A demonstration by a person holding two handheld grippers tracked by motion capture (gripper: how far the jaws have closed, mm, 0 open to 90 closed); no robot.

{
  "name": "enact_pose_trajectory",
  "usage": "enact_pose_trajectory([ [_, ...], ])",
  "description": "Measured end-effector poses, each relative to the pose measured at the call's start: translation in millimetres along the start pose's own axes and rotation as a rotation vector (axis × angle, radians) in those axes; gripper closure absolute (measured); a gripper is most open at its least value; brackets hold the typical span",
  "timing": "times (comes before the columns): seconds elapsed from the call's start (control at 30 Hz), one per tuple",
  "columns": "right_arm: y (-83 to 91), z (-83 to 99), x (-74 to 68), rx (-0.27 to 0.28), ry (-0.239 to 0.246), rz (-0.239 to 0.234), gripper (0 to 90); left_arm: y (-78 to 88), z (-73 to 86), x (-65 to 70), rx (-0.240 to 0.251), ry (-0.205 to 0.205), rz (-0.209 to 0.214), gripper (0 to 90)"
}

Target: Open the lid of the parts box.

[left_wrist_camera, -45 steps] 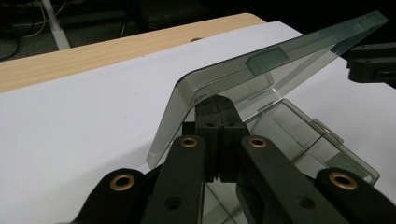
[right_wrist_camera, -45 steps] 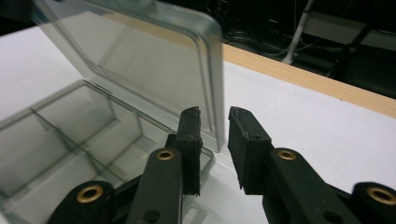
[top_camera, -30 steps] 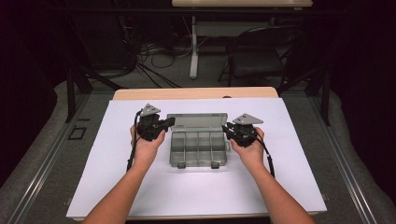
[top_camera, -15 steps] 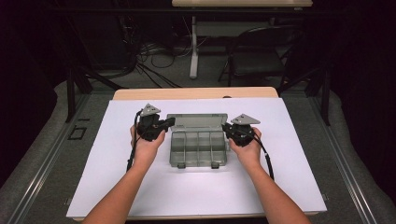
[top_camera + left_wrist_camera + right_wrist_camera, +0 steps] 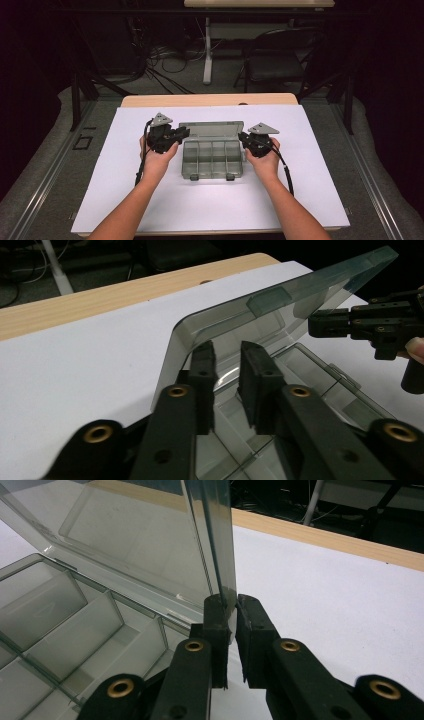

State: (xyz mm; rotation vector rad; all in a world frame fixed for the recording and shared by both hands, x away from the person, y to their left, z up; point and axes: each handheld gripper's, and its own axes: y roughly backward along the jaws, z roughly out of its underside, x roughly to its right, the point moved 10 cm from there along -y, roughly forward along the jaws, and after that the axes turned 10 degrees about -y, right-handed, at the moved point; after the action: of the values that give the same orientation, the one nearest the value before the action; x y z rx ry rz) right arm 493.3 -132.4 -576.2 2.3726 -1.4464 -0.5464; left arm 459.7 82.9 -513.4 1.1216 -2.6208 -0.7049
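Observation:
A clear grey compartment box (image 5: 212, 159) lies on the white table top, its lid (image 5: 210, 129) standing open at the back. My left gripper (image 5: 184, 133) is at the lid's left end. In the left gripper view its jaws (image 5: 227, 360) have just been opening and stand apart around the lid (image 5: 260, 325) edge, without pressing it. My right gripper (image 5: 242, 136) is at the lid's right end and also shows across the box (image 5: 320, 322). Its jaws (image 5: 231, 607) have just been closing, and they pinch the lid's side edge (image 5: 220, 555). The compartments (image 5: 65, 625) hold nothing.
The white sheet (image 5: 320, 165) covers the table, with bare room on all sides of the box. A wooden edge (image 5: 210, 100) runs along the far side. Beyond it stand a dark chair (image 5: 280, 60) and a desk leg among floor cables (image 5: 165, 55).
The right gripper has edged a little toward the lid's right end. The left hand and the box keep their places.

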Motion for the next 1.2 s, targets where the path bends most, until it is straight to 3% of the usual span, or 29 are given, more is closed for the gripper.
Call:
enact_pose_trajectory([
  [0.43, -0.7, -0.5, 0.1, 0.01, -0.025, 0.003, 84.0, 5.3, 18.6, 5.6, -0.021, 0.004, -0.003, 51.9],
  [0.63, -0.4, -0.2, 0.1, 0.001, -0.032, 0.004, 84.0, 3.8, 38.1, 6.4, -0.072, -0.002, -0.005, 44.6],
  [0.83, -0.3, -0.1, 0.0, -0.002, -0.053, 0.002, 83.9, -0.4, 59.5, 8.9, -0.137, -0.003, -0.009, 43.1],
  [1.2, -0.4, 0.0, -0.1, 0.0, -0.065, 0.009, 84.0, -8.4, 87.8, 13.8, -0.221, 0.046, 0.016, 43.7],
])
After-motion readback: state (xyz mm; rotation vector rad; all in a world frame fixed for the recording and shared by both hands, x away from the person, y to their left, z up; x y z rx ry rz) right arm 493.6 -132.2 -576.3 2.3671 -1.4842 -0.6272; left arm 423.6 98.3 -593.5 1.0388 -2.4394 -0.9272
